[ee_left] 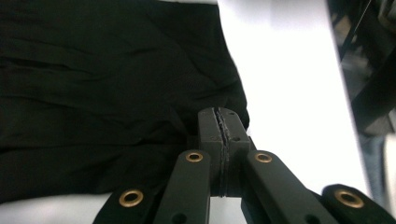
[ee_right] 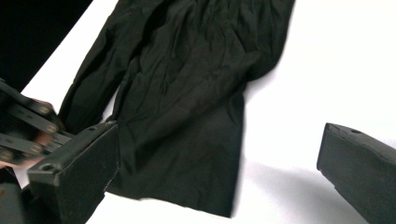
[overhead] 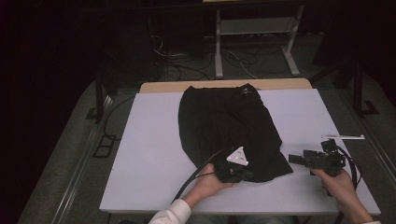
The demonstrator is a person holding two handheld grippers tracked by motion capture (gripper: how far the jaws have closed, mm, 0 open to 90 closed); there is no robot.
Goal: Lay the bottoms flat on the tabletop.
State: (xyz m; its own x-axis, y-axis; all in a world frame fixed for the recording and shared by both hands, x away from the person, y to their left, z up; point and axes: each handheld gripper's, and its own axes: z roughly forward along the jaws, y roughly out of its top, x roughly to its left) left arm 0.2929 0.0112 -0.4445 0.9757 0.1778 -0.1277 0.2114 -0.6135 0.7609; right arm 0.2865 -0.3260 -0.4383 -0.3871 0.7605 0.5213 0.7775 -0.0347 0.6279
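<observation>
A black garment [overhead: 224, 121] lies spread and creased on the white table [overhead: 149, 140], reaching from the far edge toward the near side. My left gripper [overhead: 243, 174] sits at the garment's near hem, a grey three-cornered plate on top. In the left gripper view its jaws [ee_left: 219, 122] are pressed together with the cloth [ee_left: 93, 93] puckered into them. My right gripper [overhead: 295, 159] hovers over bare table just right of the garment's near corner. Its jaws [ee_right: 217, 140] stand wide apart, empty, facing the garment [ee_right: 187, 93].
A thin white strip [overhead: 343, 136] lies at the table's right edge beyond the right gripper. Cables and a white metal frame [overhead: 254, 28] stand on the floor behind the table. The left hand and its gripper [ee_right: 28, 126] show at the left of the right gripper view.
</observation>
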